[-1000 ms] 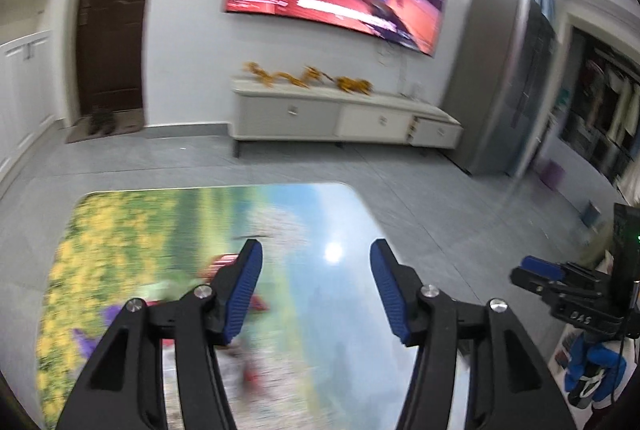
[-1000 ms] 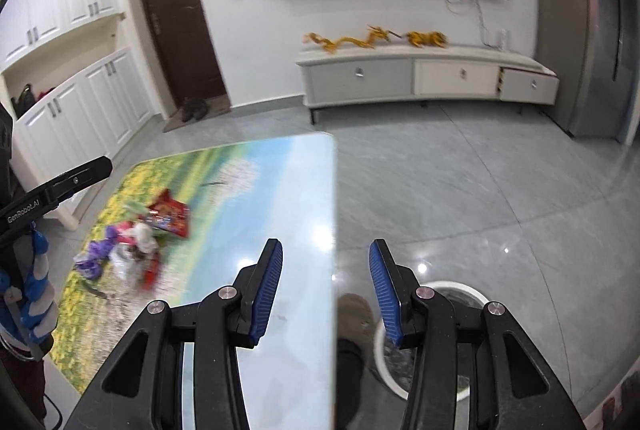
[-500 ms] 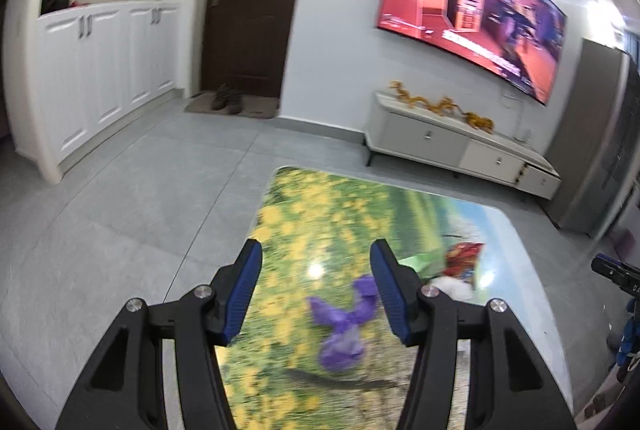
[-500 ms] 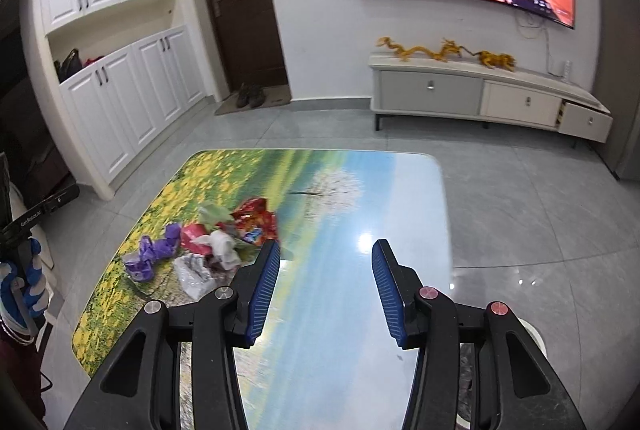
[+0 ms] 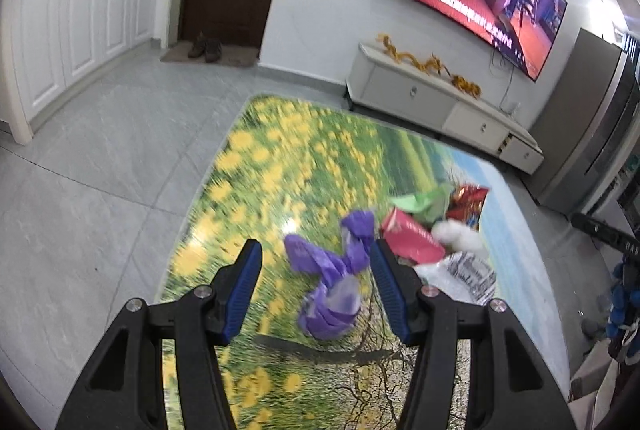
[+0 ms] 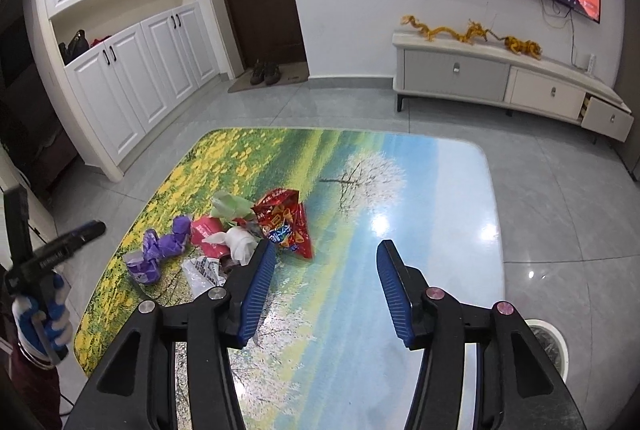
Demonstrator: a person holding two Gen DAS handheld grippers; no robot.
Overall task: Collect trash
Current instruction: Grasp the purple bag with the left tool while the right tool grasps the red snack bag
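A heap of trash lies on the left part of the landscape-print table (image 6: 420,230). It holds a purple wrapper (image 6: 160,250), a pink packet (image 6: 208,234), a green wrapper (image 6: 230,203), a red snack bag (image 6: 284,222), a white tissue (image 6: 240,244) and a clear printed bag (image 6: 202,272). My left gripper (image 5: 316,286) hovers open above the purple wrapper (image 5: 332,270), which shows between its fingers, apart from the pads. My right gripper (image 6: 326,290) is over bare table right of the heap. Its jaws are opening with nothing between them.
A white round bin (image 6: 552,342) stands on the floor beside the table's near right corner. A gloved hand (image 6: 40,314) holds the left gripper at the table's left edge. A TV cabinet (image 6: 500,77) and white cupboards (image 6: 132,77) line the far walls.
Both views have swung left from the table's right side and the bin to the trash heap. The left gripper came down over the purple wrapper. The right jaws stand a little wider.
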